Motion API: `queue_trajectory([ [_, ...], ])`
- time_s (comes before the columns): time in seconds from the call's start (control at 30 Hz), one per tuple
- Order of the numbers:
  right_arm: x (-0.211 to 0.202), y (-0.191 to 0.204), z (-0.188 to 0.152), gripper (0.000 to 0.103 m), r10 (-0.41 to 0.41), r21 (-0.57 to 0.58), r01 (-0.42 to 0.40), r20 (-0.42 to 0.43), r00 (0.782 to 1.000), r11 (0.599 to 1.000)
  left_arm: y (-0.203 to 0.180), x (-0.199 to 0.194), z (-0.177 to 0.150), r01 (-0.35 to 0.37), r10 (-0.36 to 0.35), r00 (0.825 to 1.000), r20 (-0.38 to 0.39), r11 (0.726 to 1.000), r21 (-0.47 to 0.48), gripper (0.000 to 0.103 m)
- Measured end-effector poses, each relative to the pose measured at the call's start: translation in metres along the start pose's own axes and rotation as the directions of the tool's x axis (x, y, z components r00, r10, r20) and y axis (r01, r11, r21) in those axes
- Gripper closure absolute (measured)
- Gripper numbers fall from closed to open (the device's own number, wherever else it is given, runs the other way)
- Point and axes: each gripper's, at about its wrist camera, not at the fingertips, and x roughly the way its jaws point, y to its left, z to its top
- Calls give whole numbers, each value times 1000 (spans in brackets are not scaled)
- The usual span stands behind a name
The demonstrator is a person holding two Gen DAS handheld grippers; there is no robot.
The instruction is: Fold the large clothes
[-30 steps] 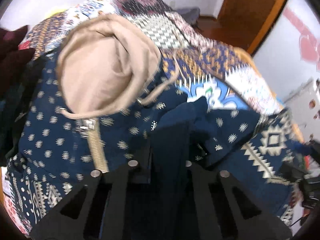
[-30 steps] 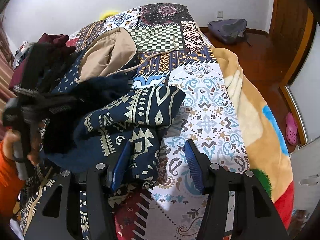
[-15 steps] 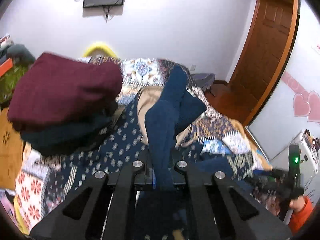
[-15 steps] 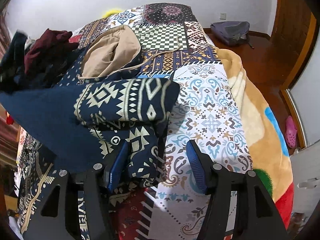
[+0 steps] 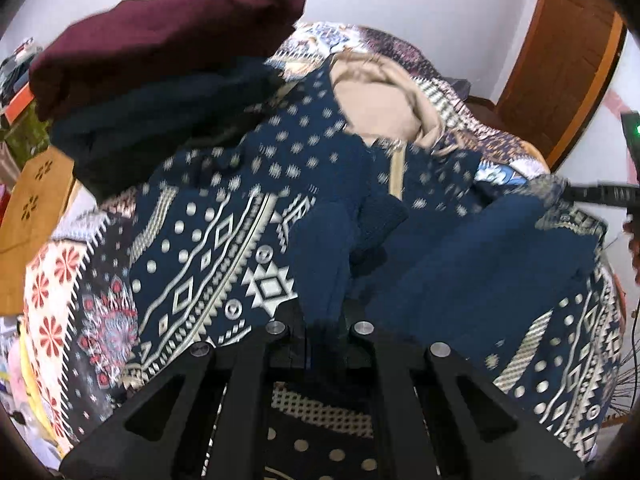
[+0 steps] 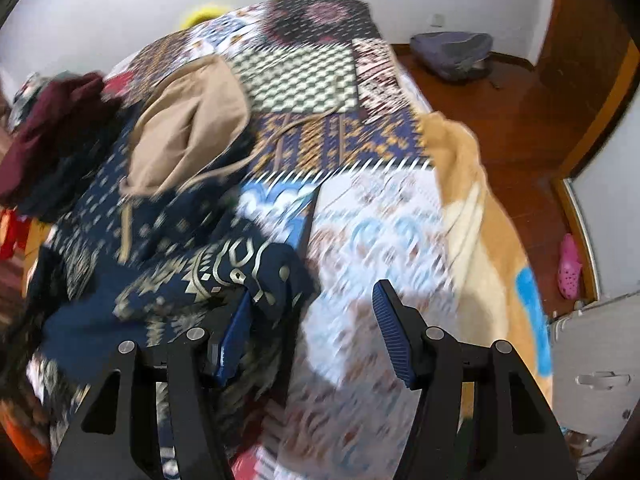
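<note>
1. Left gripper (image 5: 322, 330) is pinching a plain navy fold of the navy hooded garment with cream geometric print and tan hood lining (image 5: 224, 216).
2. Right gripper (image 6: 312, 320) is sitting spread wide, left pad touching a printed fold.
3. Garment is lying on the patchwork-quilted bed (image 6: 380, 216), beside a stack of maroon and dark folded clothes (image 5: 160, 52).

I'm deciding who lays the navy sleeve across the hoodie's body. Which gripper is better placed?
Left, probably. The left gripper is shut on the navy sleeve, above the patterned hoodie. The right gripper is open, at the hoodie's edge.
</note>
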Motion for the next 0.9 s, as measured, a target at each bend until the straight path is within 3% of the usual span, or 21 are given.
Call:
queue_trajectory([
  [0.17, 17, -4, 6, 44, 17, 43, -17, -2, 1000, 999, 4, 8, -13, 3, -3, 999, -38, 1000, -22, 99],
  [0.27, 5, -1, 6, 44, 31, 45, -32, 28, 999, 998, 3, 9, -14, 3, -4, 999, -44, 1000, -18, 97],
  [0.4, -17, 3, 3, 42, 114, 52, -115, 22, 993, 992, 1, 16, -16, -15, 16, 997, -78, 1000, 14, 91],
  [0.57, -23, 29, -20, 42, 99, -87, -99, -15, 995, 991, 12, 20, -10, -34, 32, 995, -93, 999, -20, 55],
  [0.67, -10, 37, -37, 42, 70, -120, -76, -50, 996, 990, 22, 23, -2, 22, -30, 994, -104, 997, -74, 55],
  [0.83, -9, 30, -49, 42, 92, -62, -93, -16, 996, 994, 33, 28, 11, 66, -81, 992, -98, 987, -148, 55],
  [0.9, -12, 28, -51, 42, 108, -49, -108, -8, 994, 993, 36, 25, 17, 77, -90, 993, -74, 984, -163, 73],
])
